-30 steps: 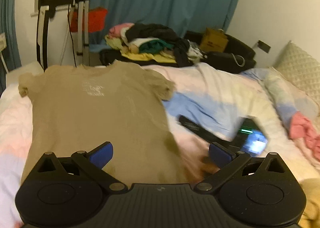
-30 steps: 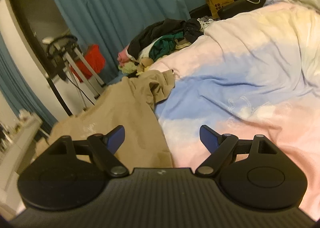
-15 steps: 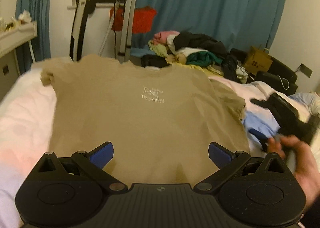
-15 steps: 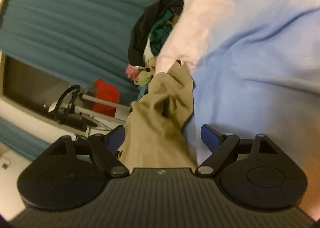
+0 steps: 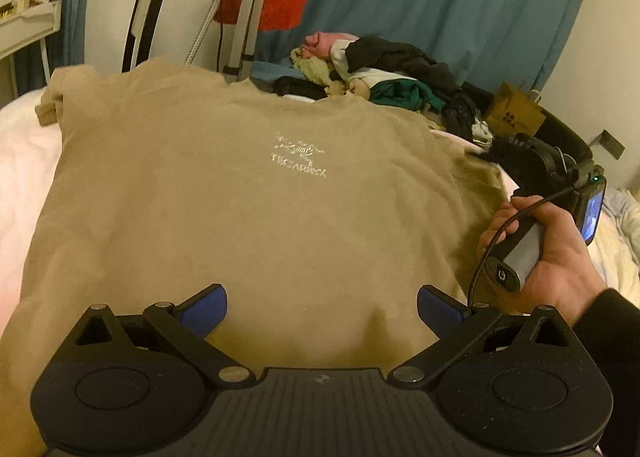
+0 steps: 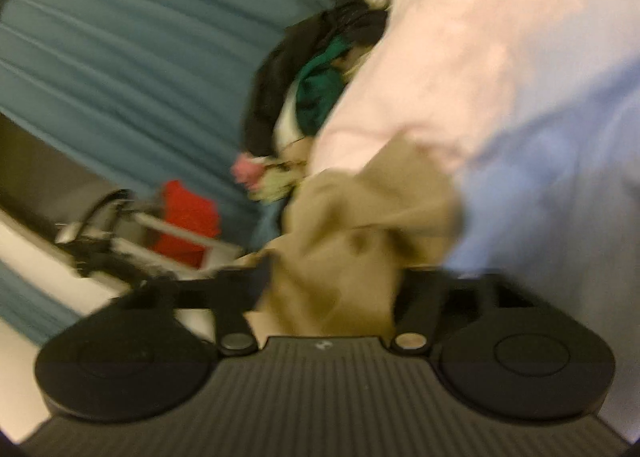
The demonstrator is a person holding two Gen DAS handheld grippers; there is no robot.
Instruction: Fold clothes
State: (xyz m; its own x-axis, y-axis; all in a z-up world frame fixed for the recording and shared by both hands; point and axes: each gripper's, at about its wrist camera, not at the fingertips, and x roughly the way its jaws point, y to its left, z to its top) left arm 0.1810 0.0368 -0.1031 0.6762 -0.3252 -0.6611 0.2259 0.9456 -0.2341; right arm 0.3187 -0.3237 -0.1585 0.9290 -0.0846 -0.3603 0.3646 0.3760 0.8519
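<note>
The bed [image 5: 16, 161] carries your tan T-shirt [image 5: 240, 217], spread flat with its print facing up and the collar toward the curtain. It is soft, light cloth that will sag and crease, so take it at sleeves, shoulders or hem rather than mid-panel. Your left gripper [image 5: 322, 307] hovers over the hem, jaws wide and empty. Compared with a second ago, your right gripper [image 6: 332, 289] has rolled and reached the sleeve; its jaws have just been closing and now pinch the bunched fabric.
</note>
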